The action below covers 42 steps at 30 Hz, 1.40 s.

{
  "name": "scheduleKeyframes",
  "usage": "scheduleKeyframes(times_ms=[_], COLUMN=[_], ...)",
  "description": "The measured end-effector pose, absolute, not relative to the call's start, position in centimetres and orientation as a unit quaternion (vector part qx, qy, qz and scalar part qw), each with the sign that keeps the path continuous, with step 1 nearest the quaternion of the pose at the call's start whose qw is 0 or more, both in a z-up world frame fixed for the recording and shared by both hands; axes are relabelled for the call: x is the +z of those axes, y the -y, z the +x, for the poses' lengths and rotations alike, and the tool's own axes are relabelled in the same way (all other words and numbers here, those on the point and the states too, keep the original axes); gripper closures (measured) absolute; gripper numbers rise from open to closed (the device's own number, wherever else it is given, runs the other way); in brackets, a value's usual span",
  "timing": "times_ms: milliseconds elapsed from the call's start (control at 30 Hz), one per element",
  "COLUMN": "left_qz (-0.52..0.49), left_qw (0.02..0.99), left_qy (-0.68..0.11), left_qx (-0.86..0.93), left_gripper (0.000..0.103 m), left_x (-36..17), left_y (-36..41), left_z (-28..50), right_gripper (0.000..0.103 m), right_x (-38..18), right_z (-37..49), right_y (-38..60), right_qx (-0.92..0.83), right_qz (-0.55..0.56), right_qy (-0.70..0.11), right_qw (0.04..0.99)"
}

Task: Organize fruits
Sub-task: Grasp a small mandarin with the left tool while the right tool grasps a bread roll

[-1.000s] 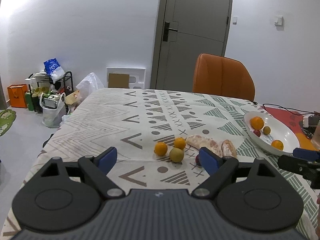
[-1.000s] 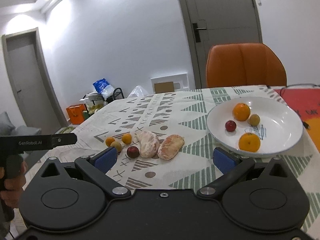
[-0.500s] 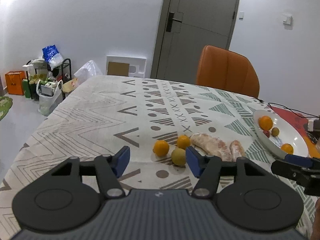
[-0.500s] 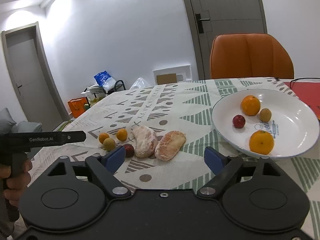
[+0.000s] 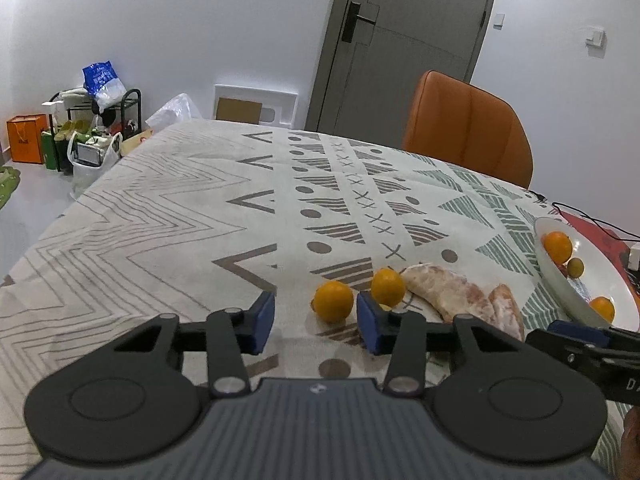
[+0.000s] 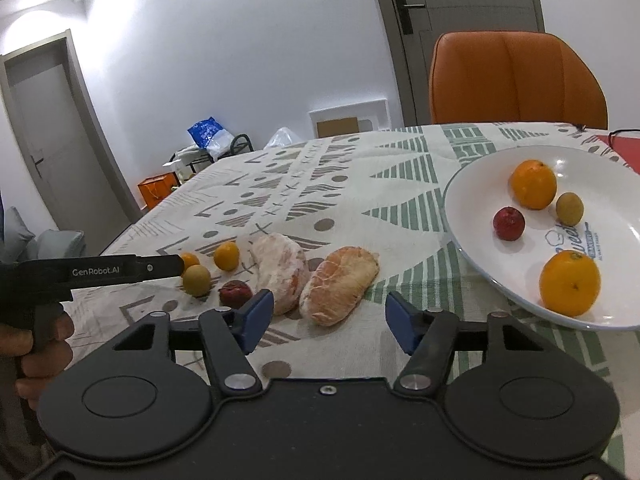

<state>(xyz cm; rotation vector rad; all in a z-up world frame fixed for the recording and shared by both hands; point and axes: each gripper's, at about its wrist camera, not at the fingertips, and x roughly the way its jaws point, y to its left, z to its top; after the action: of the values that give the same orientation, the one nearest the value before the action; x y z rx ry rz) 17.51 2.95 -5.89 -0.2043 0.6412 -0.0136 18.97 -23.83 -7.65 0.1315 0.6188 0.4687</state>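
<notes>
On the patterned tablecloth lie two small oranges [image 5: 333,301] [image 5: 387,287], a yellow-green fruit [image 6: 196,279], a dark red fruit [image 6: 235,293] and two peeled pomelo pieces [image 6: 282,271] [image 6: 339,285]. A white plate [image 6: 472,184] at the right holds two oranges [image 6: 533,184] [image 6: 569,283], a red fruit [image 6: 508,223] and a greenish one [image 6: 569,208]. My left gripper [image 5: 316,323] is open, its jaws just short of the nearer orange. My right gripper [image 6: 329,320] is open, with the right pomelo piece just ahead between its jaws.
An orange chair [image 6: 516,80] stands at the table's far side by a grey door [image 5: 408,40]. A red mat with a cable [image 5: 592,224] lies beyond the plate. Bags and a rack [image 5: 80,128] stand on the floor at the left.
Both grippers moved forward and lower toward the fruit. The left gripper's jaws narrowed and now frame the nearer orange. The right gripper's jaws also narrowed, in front of the right pomelo piece.
</notes>
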Motion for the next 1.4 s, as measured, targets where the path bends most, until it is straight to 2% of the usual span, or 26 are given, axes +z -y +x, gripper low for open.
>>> scheduleKeyframes(times_ms=[333,433,467,833,1033,1400], left_qz=[-0.094,-0.094,-0.094,-0.108,-0.111,-0.113], left_qw=[0.944,0.944,0.944,0.943,0.944,0.950], left_qy=[-0.316,-0.315,-0.315,-0.316,-0.311,-0.291], left_qx=[-0.007,-0.005,-0.006,-0.005,0.006,0.004], left_gripper=[0.066,0.075,0.080,0.081,0.081,0.081], left_x=[-6.5,-6.6,-6.6,-6.4,-5.9,-4.5], left_y=[-2.4,-2.4,-2.4,-3.3,-4.1,-4.2], left_z=[19.2,19.5,19.5,18.6,17.7,15.5], right_gripper=[0.053,0.053,0.053,0.054,0.068,0.070], right_x=[-8.4,-8.4,-8.4,-8.2,-8.3,-6.7], right_z=[20.9,21.1,21.2,22.1,21.9,19.7], right_y=[23.4,23.1,23.1,22.1,22.0,23.0], right_qx=[0.228,0.228,0.228,0.219,0.220,0.218], right_qz=[0.066,0.062,0.061,0.049,0.044,0.054], right_qy=[-0.311,-0.311,-0.311,-0.315,-0.316,-0.293], right_qw=[0.920,0.921,0.921,0.922,0.922,0.929])
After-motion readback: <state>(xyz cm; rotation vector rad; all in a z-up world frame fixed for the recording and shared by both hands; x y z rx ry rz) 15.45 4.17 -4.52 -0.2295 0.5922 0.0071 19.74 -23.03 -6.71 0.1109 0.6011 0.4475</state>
